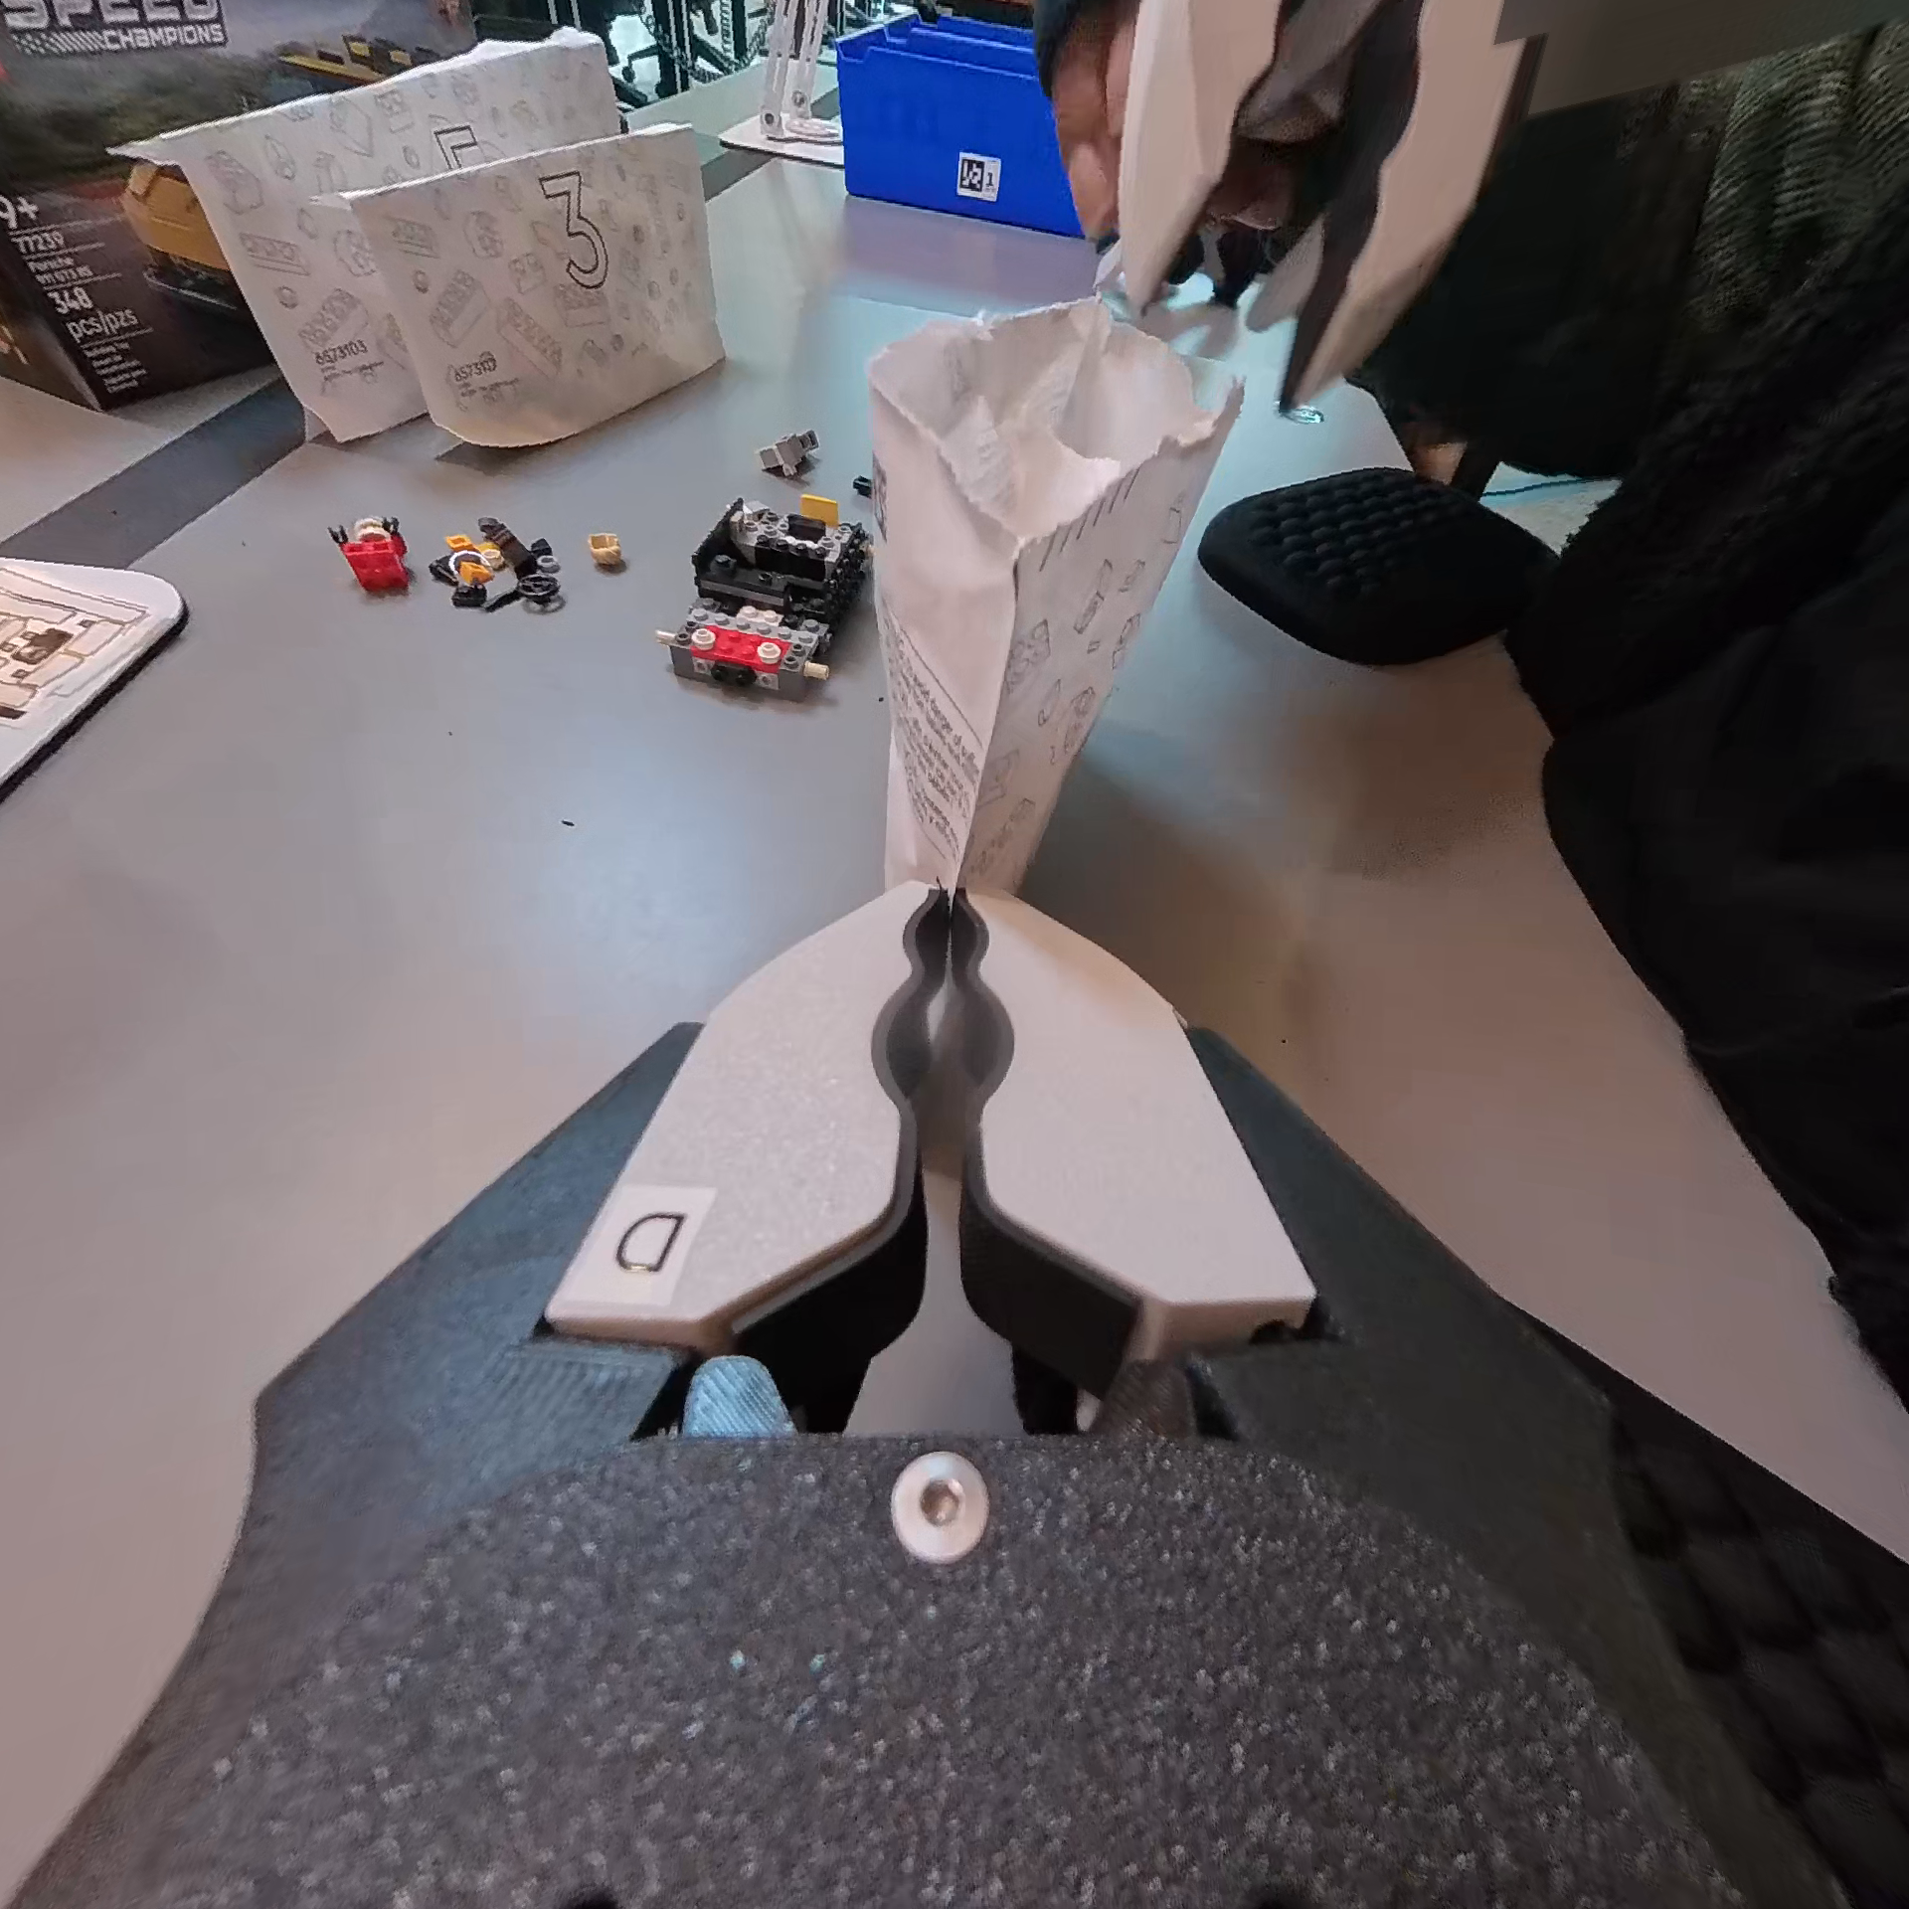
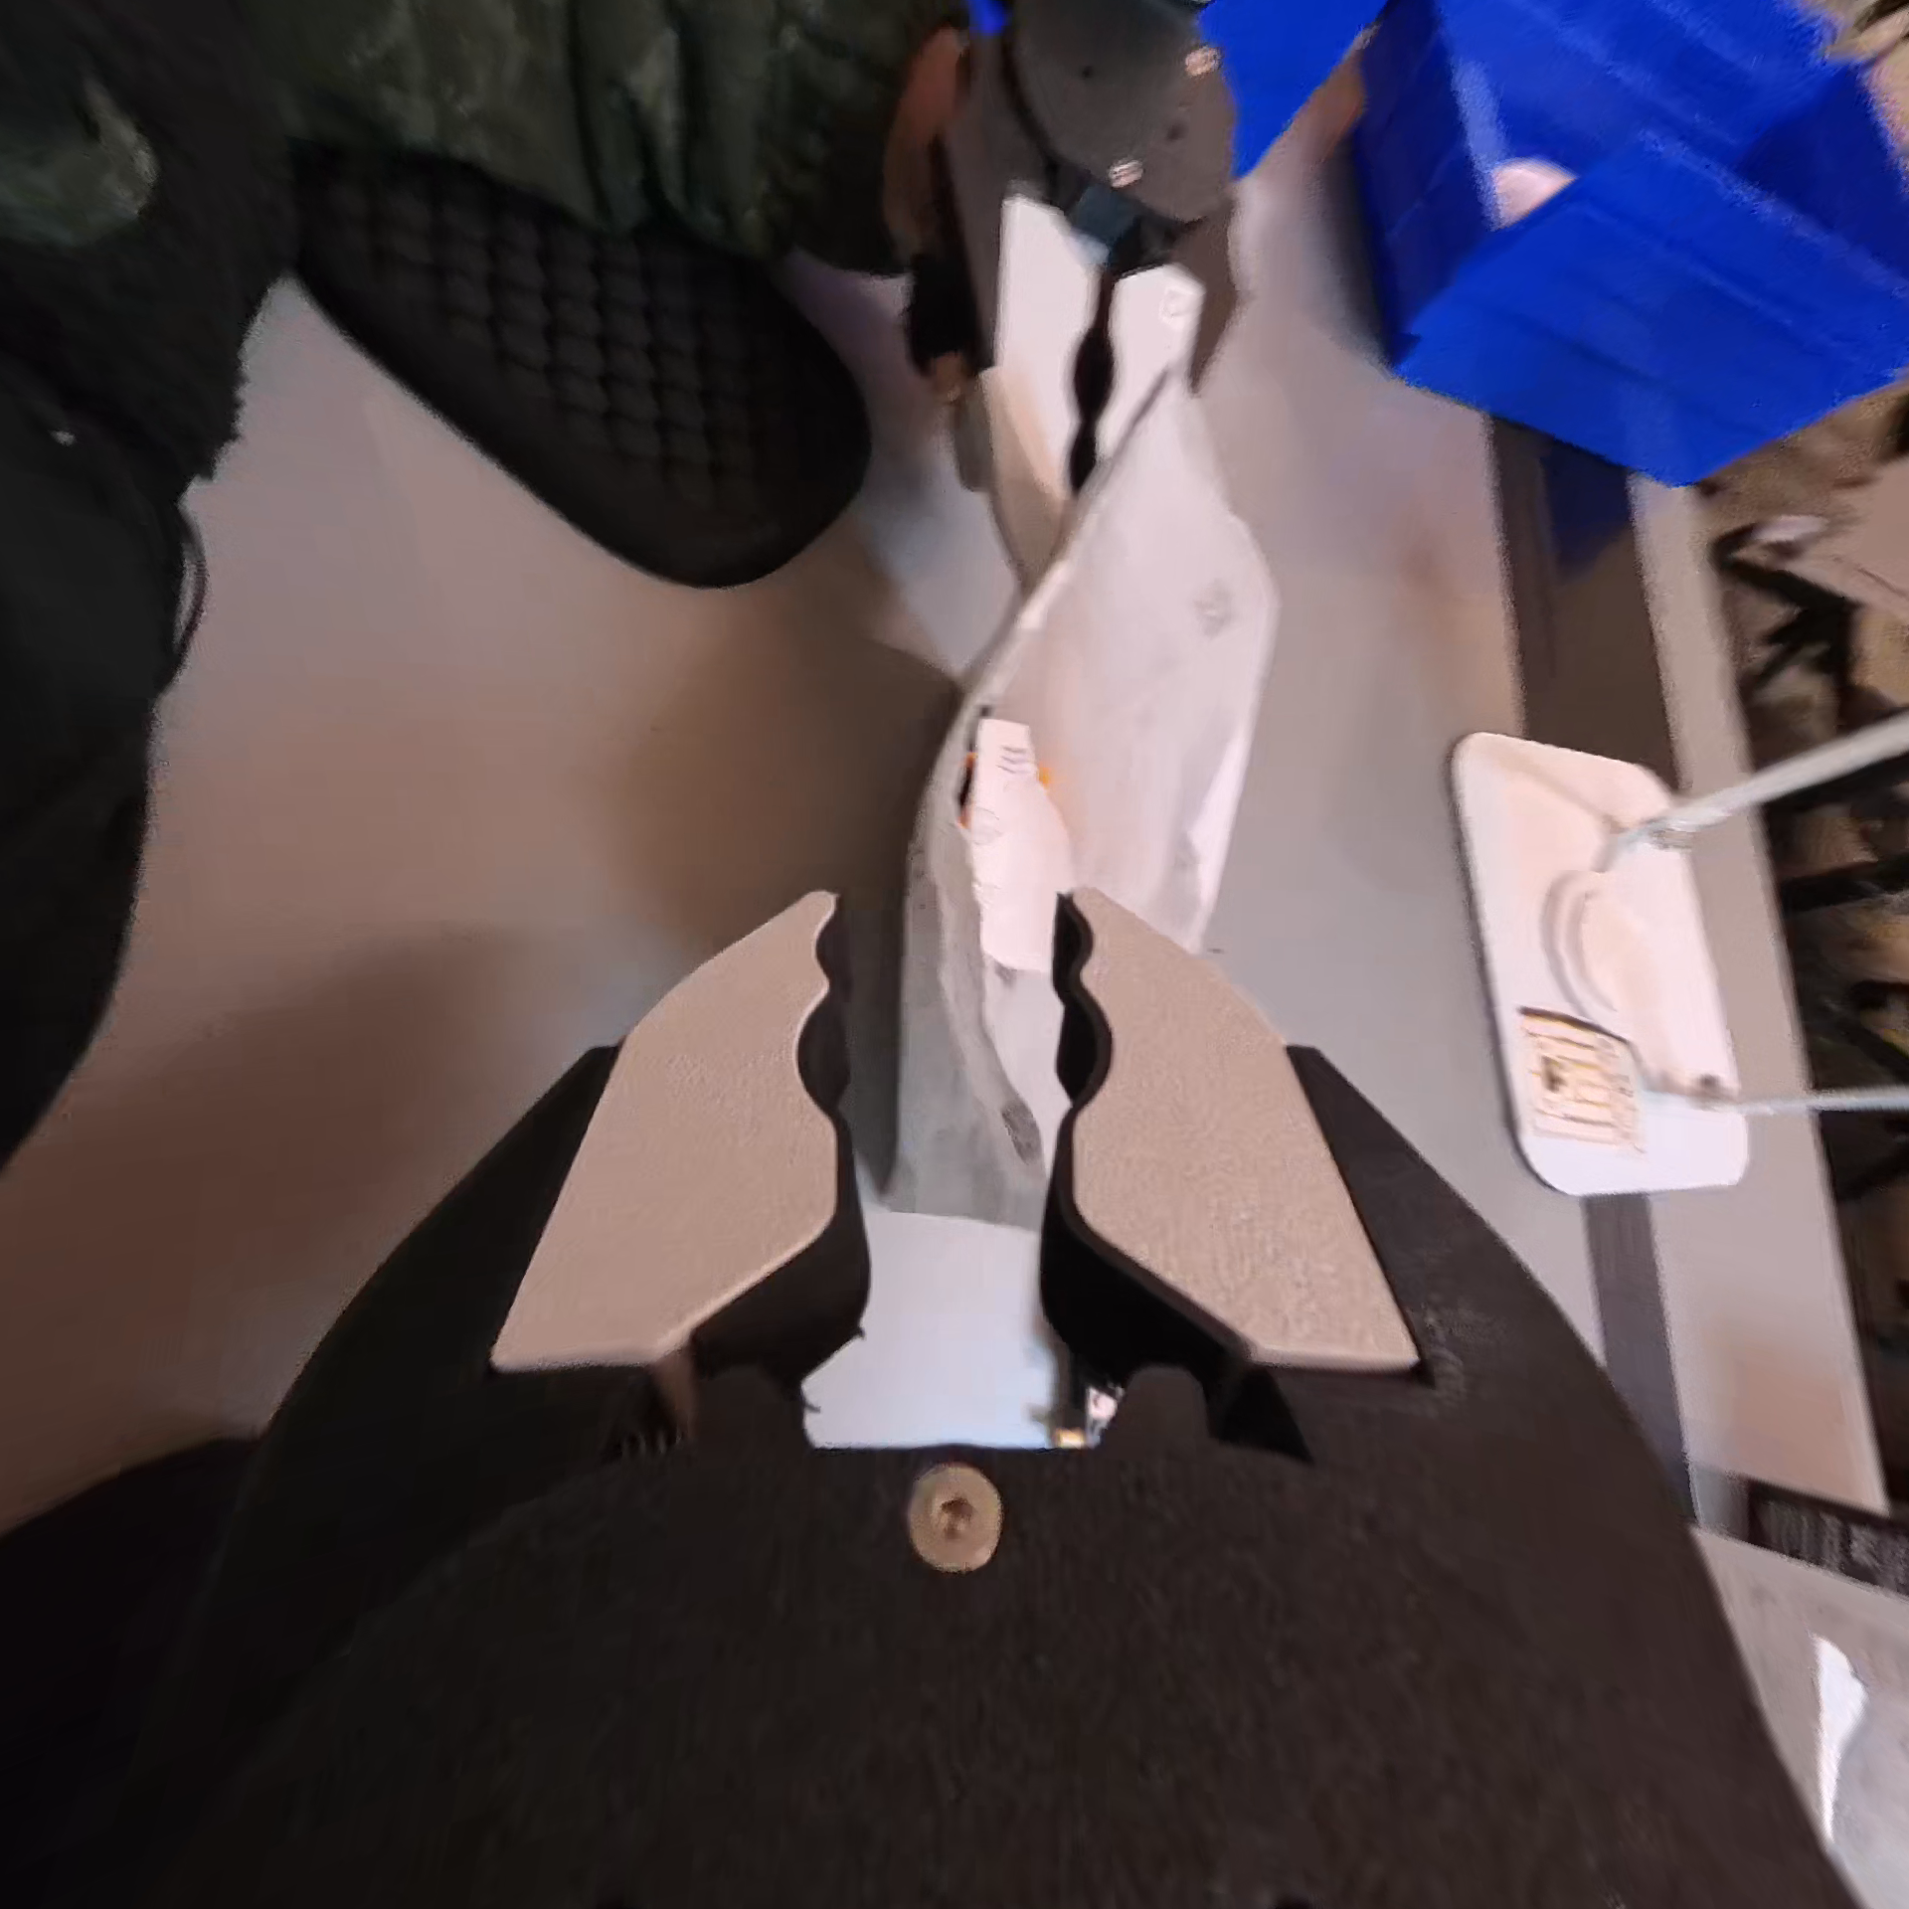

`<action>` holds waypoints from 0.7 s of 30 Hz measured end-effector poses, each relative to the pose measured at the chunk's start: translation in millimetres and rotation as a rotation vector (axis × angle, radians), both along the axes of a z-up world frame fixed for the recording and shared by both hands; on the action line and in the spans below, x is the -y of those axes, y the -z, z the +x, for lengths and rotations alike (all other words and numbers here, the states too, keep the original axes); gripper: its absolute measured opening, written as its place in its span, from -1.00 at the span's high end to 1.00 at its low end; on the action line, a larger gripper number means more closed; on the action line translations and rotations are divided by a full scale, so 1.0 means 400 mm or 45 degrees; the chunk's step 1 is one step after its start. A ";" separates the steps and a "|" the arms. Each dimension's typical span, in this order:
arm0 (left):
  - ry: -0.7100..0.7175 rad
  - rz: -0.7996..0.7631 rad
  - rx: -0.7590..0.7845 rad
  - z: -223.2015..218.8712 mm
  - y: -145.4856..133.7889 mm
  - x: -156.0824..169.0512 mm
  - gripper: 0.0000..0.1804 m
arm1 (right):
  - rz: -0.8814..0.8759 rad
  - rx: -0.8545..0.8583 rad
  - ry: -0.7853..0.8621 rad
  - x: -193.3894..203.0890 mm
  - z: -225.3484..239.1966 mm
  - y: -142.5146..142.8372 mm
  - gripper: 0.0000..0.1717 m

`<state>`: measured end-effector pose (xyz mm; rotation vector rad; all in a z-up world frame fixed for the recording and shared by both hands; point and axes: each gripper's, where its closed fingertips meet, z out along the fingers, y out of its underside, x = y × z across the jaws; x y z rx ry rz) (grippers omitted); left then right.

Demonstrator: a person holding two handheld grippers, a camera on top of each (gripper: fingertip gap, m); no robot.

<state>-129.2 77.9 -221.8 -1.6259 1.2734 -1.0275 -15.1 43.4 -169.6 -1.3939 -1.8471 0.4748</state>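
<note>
My left gripper [image 1: 948, 899] is shut on the bottom edge of a white printed paper bag [image 1: 1033, 579]. The bag rises from the fingertips over the grey table [image 1: 413, 930], with its torn mouth open at the top. My right gripper [image 1: 1219, 341] hangs just above and behind that mouth with its jaws apart, one fingertip [image 1: 1136, 289] close to the torn rim. In the right wrist view my right gripper [image 2: 950, 930] is open and looks down into the bag [image 2: 1136, 671]. A small white packet [image 2: 1018, 826] and orange bits lie inside. The left gripper [image 2: 1085, 413] pinches the bag's far end.
A partly built brick car [image 1: 770, 599] and loose bricks [image 1: 486, 563] lie left of the bag. Two sealed paper bags [image 1: 548, 300] and a box [image 1: 93, 207] stand at the back left. A blue bin [image 1: 950, 114], a black padded rest [image 1: 1364, 563] and a dark sleeve [image 1: 1756, 723] are near.
</note>
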 end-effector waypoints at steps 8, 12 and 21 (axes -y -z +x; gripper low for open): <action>-0.005 0.024 -0.025 0.000 0.000 0.003 1.00 | 0.246 0.623 0.006 -0.051 -0.036 0.130 0.49; 0.002 0.036 -0.035 0.000 0.000 0.005 1.00 | 0.291 0.653 0.030 -0.069 -0.048 0.127 0.77; 0.041 0.180 -0.009 0.032 -0.041 0.035 0.67 | 0.428 0.769 -0.037 -0.062 -0.035 0.151 0.84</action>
